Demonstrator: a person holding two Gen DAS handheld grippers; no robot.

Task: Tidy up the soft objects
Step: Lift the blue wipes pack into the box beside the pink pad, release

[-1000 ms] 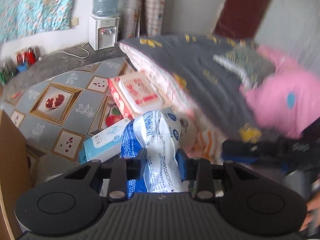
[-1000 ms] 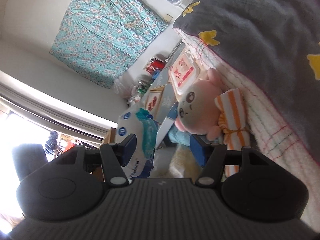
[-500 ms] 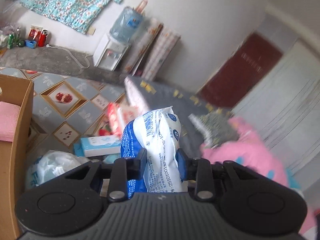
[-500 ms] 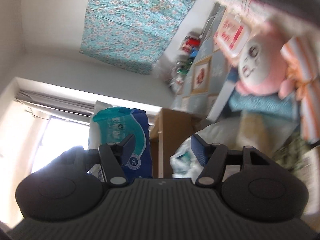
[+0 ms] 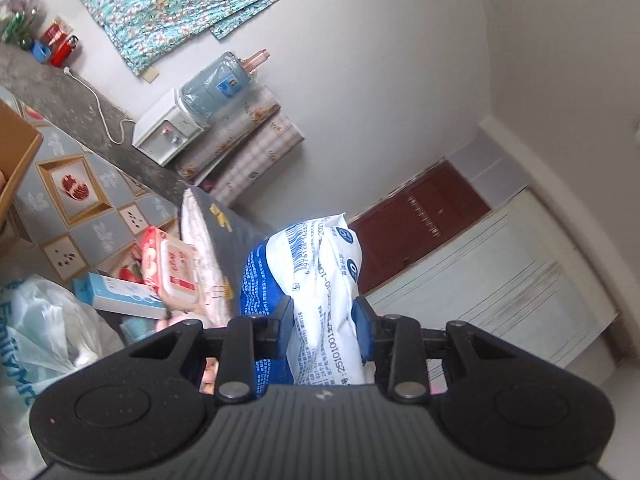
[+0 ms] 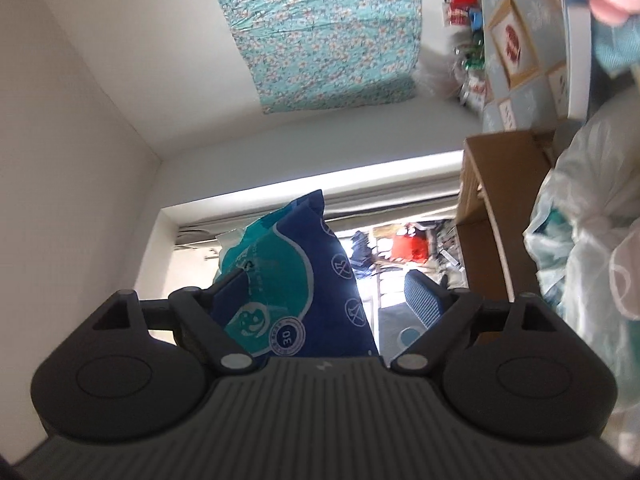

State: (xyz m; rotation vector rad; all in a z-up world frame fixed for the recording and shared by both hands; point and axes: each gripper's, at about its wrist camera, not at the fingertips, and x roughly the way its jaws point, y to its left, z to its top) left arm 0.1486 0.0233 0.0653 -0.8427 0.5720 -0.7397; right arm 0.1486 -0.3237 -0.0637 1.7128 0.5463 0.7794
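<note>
My left gripper (image 5: 323, 322) is shut on a soft blue-and-white plastic pack (image 5: 316, 280) with a barcode, held up in the air. The same pack shows in the right wrist view as a dark blue and teal pack (image 6: 292, 280) lying against my right gripper's left finger. My right gripper (image 6: 328, 304) is wide open with its jaws far apart. Below in the left wrist view lie a red-and-white wipes pack (image 5: 172, 266), a blue-and-white box (image 5: 120, 296) and a folded grey quilt (image 5: 224, 228).
A brown cardboard box (image 6: 480, 200) stands beside a clear plastic bag (image 6: 592, 264); the bag also shows at the lower left of the left wrist view (image 5: 36, 328). A water dispenser (image 5: 180, 128) stands by the far wall. Tiled floor (image 5: 80, 188) lies below.
Both grippers have lifted and tilted upward, away from the quilt and the pink plush toy. The left gripper still holds the pack. The views now show walls, door and window.
</note>
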